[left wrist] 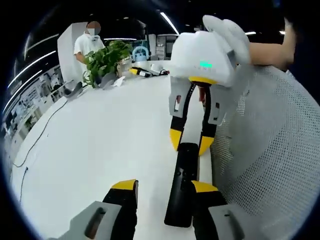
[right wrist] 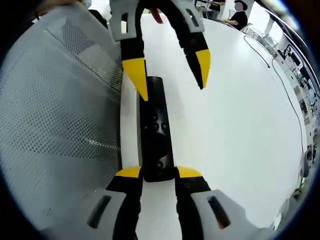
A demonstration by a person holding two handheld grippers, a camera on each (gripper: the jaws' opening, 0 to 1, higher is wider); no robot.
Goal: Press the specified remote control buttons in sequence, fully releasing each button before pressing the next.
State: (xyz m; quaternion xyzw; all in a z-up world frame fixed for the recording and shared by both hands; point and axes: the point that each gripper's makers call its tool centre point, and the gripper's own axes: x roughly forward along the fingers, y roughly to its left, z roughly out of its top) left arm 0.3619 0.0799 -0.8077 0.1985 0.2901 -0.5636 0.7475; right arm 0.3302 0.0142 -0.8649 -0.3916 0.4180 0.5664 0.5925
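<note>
**Remote held at one end between the right gripper's jaws, by the desk's edge**

A slim black remote control (right wrist: 156,131) lies flat on the white desk (right wrist: 235,120), close along the desk's edge where a grey mesh surface (right wrist: 55,125) rises beside it. In the right gripper view, the right gripper (right wrist: 156,174) has its yellow-tipped jaws set on either side of the remote's near end, touching its flanks and pinching it. The remote's small round buttons show on its upper face, between the two grippers.

The left gripper (right wrist: 171,70) comes in from the far end in that view, its jaws spread apart: one yellow tip sits at the remote's far end, the other hangs over bare desk beside it.

In the left gripper view, the remote (left wrist: 182,185) lies just inside one of the left gripper's jaws, with the right gripper (left wrist: 190,144) straddling its far end. A potted plant (left wrist: 104,61) stands at the desk's far side, a person (left wrist: 87,42) behind it, and a thin cable (left wrist: 40,135) trails along the desk's opposite edge.
</note>
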